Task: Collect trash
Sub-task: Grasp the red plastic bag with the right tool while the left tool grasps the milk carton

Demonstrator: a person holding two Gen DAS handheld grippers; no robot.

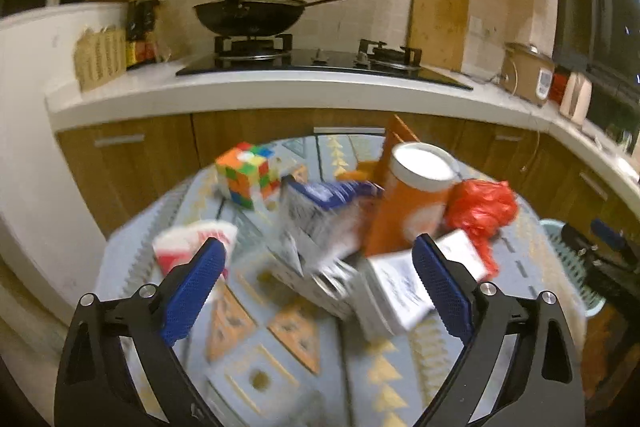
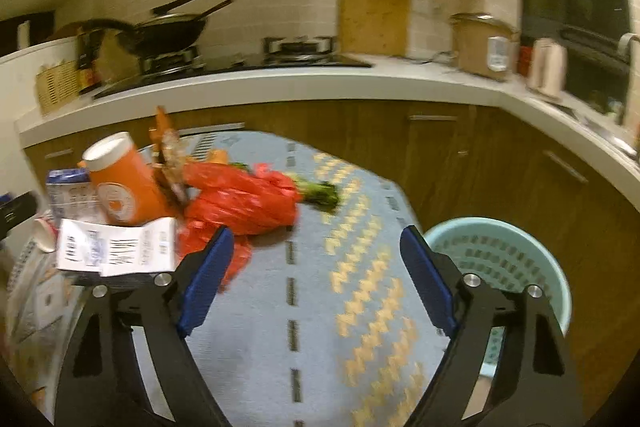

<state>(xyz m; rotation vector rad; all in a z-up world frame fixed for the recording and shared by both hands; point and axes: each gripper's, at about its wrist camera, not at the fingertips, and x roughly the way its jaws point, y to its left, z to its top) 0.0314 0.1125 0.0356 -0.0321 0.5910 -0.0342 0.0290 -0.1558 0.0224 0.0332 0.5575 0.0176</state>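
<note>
We are reaching with both grippers, left gripper [image 1: 316, 263] and right gripper [image 2: 316, 259], jaws spread and empty; next we are closing on the red bag [image 2: 244, 199] mid-tabletop for the basket [image 2: 532, 255] at the right edge.

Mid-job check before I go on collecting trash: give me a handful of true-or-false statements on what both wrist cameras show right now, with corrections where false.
1. The right gripper holds the red plastic bag. False: its jaws stand open with nothing between them.
2. The left gripper is open. True.
3. A light green basket stands on the floor right of the table. True.
4. The orange canister has a black lid. False: the lid is white.
5. A multicoloured puzzle cube sits on the table. True.
6. The wok sits inside the basket. False: it is on the stove.
</note>
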